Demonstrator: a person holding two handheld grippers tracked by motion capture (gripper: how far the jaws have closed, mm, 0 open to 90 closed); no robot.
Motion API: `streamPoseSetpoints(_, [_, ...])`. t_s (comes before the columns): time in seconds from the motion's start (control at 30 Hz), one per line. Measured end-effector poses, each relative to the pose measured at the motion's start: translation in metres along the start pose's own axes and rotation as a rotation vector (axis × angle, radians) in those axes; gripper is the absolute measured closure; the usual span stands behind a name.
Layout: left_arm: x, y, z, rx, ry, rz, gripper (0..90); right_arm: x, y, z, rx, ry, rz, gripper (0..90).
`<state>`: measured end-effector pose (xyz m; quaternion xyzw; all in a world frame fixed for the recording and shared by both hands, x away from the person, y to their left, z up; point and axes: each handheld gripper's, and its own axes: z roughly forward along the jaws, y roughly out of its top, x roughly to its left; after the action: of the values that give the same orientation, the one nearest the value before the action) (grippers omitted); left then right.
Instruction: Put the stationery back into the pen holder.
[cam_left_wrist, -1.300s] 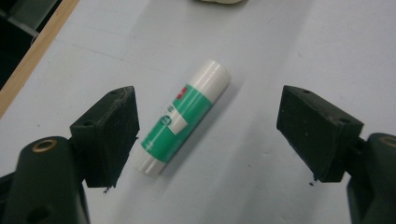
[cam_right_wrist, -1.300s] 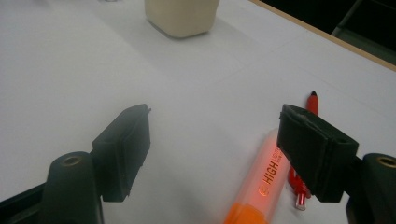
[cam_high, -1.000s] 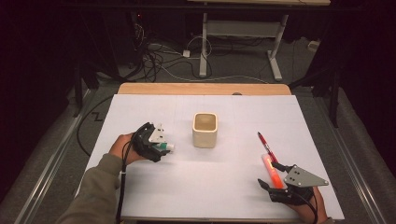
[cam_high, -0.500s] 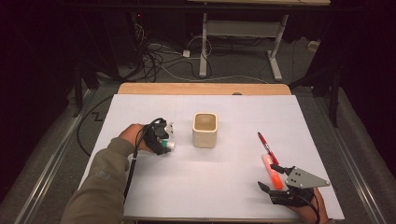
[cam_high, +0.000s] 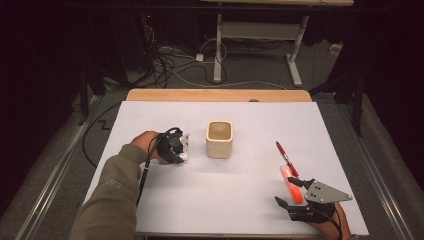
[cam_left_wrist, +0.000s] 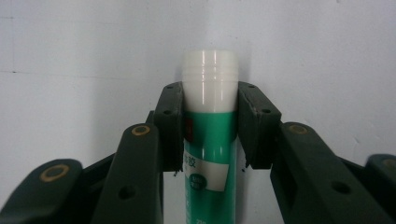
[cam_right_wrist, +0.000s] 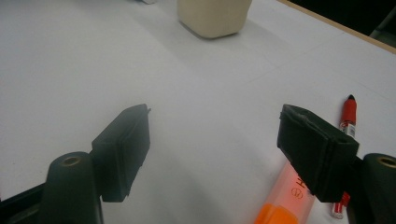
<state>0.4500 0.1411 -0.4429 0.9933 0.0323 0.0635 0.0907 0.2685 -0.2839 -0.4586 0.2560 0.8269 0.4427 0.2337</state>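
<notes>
Between the two black jaws of the left gripper (cam_left_wrist: 209, 126) stands a green glue stick (cam_left_wrist: 208, 154) with a white cap (cam_left_wrist: 209, 77); the jaws have just been closing, and their pads now press against the stick from both sides, just below the cap. Behind the stick lies the white table cover (cam_left_wrist: 74, 56). Seen from the high view, the left gripper (cam_high: 176, 148) sits at the left of the table, held in the person's left hand (cam_high: 145, 145), whose sleeve (cam_high: 107, 200) enters from the bottom edge; the glue stick's white end (cam_high: 184, 156) shows at the gripper's tip. Just to the right of it, apart from the gripper, stands a cream square cup (cam_high: 220, 139), upright and open at the top.

At the near right corner, the right gripper (cam_right_wrist: 215, 149) has its jaws wide apart with nothing between them but bare table cover. An orange highlighter (cam_right_wrist: 285, 198) lies partly under its right jaw, and a red pen (cam_right_wrist: 348, 114) lies just beyond. From above, the right gripper (cam_high: 287, 200) rests low by the highlighter (cam_high: 291, 182), with the pen (cam_high: 286, 157) next to it and the cup well apart.
</notes>
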Motion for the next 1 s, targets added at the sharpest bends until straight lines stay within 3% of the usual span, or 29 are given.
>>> streamPoseSetpoints(0.1, [-0.003,0.001,-0.002,0.000,0.041,-0.010,62.9,-0.001,0.000,-0.001,-0.008,-0.005,0.005,26.0])
streamPoseSetpoints(0.17, [-0.003,-0.002,-0.006,-0.030,0.056,-0.033,62.9,-0.001,0.000,-0.002,-0.006,-0.018,0.008,26.0])
streamPoseSetpoints(0.43, [-0.015,-0.018,-0.028,-0.206,0.160,-0.120,63.0,-0.001,0.001,-0.004,-0.020,-0.031,0.009,26.2])
streamPoseSetpoints(0.47, [-0.017,-0.020,-0.030,-0.238,0.158,-0.137,63.0,-0.001,0.001,-0.004,-0.020,-0.032,0.008,26.1])
streamPoseSetpoints(0.53, [-0.023,-0.023,-0.034,-0.274,0.201,-0.154,63.0,-0.002,0.001,-0.005,-0.023,-0.033,0.008,26.2])
streamPoseSetpoints(0.67, [-0.032,-0.030,-0.040,-0.358,0.249,-0.191,63.1,-0.001,0.001,-0.005,-0.026,-0.043,0.010,26.1])
streamPoseSetpoints(0.83, [-0.042,-0.038,-0.040,-0.474,0.306,-0.262,63.1,-0.001,0.002,-0.006,-0.029,-0.055,0.007,26.1])
streamPoseSetpoints(1.0, [-0.050,-0.047,-0.037,-0.601,0.334,-0.331,63.1,-0.001,0.001,-0.006,-0.031,-0.062,0.007,26.2])
